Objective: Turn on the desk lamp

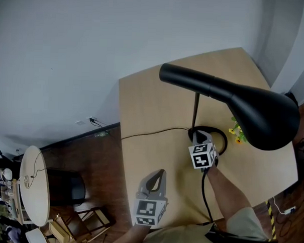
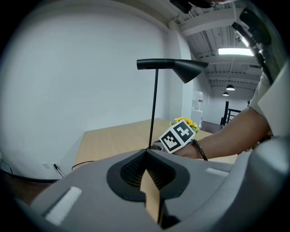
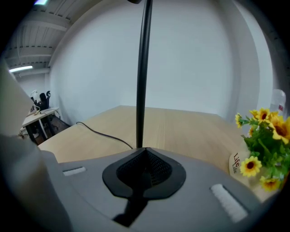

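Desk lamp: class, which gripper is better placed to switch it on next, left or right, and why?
Right, probably. The right gripper sits at the lamp base, jaws together, beside the pole. The left gripper hangs back near the table's front edge, away from the base.

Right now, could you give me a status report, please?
Left tongs shut, empty. Right tongs shut, tip at desk lamp base. Shade dark. Flowers beside base, not blocking.

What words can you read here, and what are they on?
"Life": on the flower pot; the line under it is too small to read.
Bottle label: too blurred to read.
Cubes: black-and-white square markers only, no words.
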A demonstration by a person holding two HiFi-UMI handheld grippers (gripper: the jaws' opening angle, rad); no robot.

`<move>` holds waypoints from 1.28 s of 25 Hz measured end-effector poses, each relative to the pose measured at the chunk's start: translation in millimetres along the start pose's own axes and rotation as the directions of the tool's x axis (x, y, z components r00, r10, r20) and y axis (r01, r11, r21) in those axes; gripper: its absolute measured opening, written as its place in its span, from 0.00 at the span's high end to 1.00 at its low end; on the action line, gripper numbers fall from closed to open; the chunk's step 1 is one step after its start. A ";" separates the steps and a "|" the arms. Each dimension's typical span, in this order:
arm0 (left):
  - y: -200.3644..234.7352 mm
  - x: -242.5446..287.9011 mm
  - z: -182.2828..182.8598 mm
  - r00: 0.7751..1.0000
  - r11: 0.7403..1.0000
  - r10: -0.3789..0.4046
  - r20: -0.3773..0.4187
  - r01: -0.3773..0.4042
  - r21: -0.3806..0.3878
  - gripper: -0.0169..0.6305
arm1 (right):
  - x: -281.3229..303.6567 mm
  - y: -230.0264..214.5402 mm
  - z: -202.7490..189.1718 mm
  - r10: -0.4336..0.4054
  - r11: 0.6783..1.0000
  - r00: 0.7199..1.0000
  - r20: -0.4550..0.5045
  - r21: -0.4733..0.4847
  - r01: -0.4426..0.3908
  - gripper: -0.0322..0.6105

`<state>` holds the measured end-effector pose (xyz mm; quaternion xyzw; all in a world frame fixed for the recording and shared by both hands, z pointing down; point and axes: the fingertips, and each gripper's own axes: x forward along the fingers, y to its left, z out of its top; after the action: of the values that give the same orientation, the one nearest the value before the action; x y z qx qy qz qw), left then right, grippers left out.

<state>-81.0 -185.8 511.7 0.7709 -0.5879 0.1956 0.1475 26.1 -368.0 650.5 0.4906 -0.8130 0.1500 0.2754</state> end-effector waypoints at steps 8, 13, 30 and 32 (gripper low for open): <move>-0.8 21.0 3.1 0.999 0.999 -0.022 -0.024 0.021 -0.039 0.97 | 8.8 -4.5 -13.1 0.000 1.000 0.999 -0.034 0.015 0.001 0.95; 2.8 50.5 8.1 0.998 0.998 -0.034 -0.052 0.032 -0.051 0.97 | 13.5 -4.8 -17.8 0.016 1.000 0.999 -0.036 0.011 -0.016 0.95; -8.9 44.8 -3.7 0.992 0.993 -0.110 -0.053 0.108 -0.050 0.97 | -42.0 -11.8 9.4 -0.032 0.992 0.995 0.099 0.126 0.020 0.95; -9.2 37.5 -2.0 0.992 0.991 -0.122 -0.036 0.120 -0.057 0.97 | -68.4 -5.1 15.5 -0.038 0.988 0.990 0.138 0.152 0.017 0.95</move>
<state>-63.6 -214.3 531.2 0.7969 -0.5421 0.1853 0.1917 51.1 -329.5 597.2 0.5305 -0.8099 0.1720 0.1816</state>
